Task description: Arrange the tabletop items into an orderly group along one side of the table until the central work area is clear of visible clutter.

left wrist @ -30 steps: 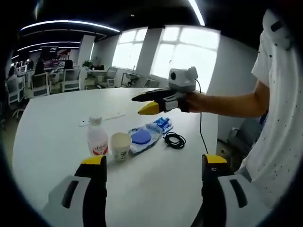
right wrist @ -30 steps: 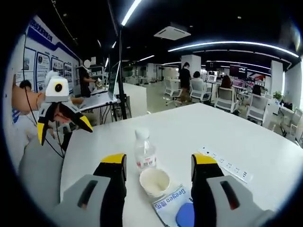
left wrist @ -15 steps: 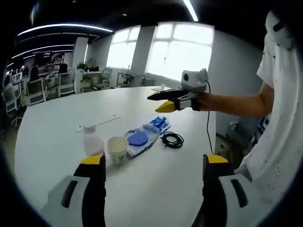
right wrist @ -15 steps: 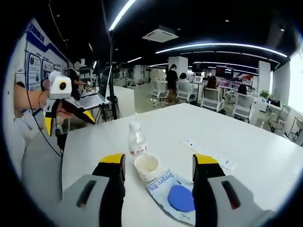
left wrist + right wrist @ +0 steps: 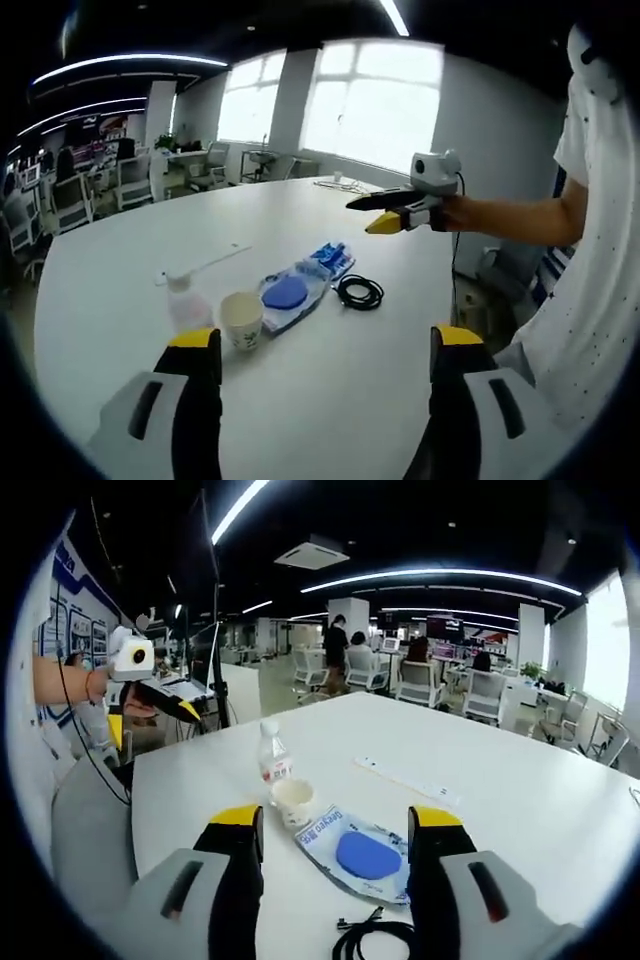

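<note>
On the white round table (image 5: 120, 270) stand a small clear bottle (image 5: 185, 305) with a white cap and a paper cup (image 5: 241, 318), side by side. Beside them lie a clear packet with a blue disc (image 5: 290, 293), a coiled black cable (image 5: 359, 292) and a white power strip (image 5: 200, 265). My left gripper (image 5: 325, 340) hangs open above the near table edge, holding nothing. My right gripper (image 5: 395, 210) hovers over the far side. In the right gripper view the bottle (image 5: 268, 760), cup (image 5: 292, 800), packet (image 5: 360, 852) and cable (image 5: 375, 935) lie just ahead of my open right gripper (image 5: 336, 818).
The power strip (image 5: 405, 778) lies beyond the packet. My left gripper (image 5: 150, 700) shows at the left, off the table edge. A person's arm and white shirt (image 5: 590, 290) fill the right side. Office chairs and desks (image 5: 440, 680) stand behind the table.
Both views have pulled back from the items. The right gripper has drifted away from the bottle and cup toward the table's edge, and the cable has come into the right gripper view.
</note>
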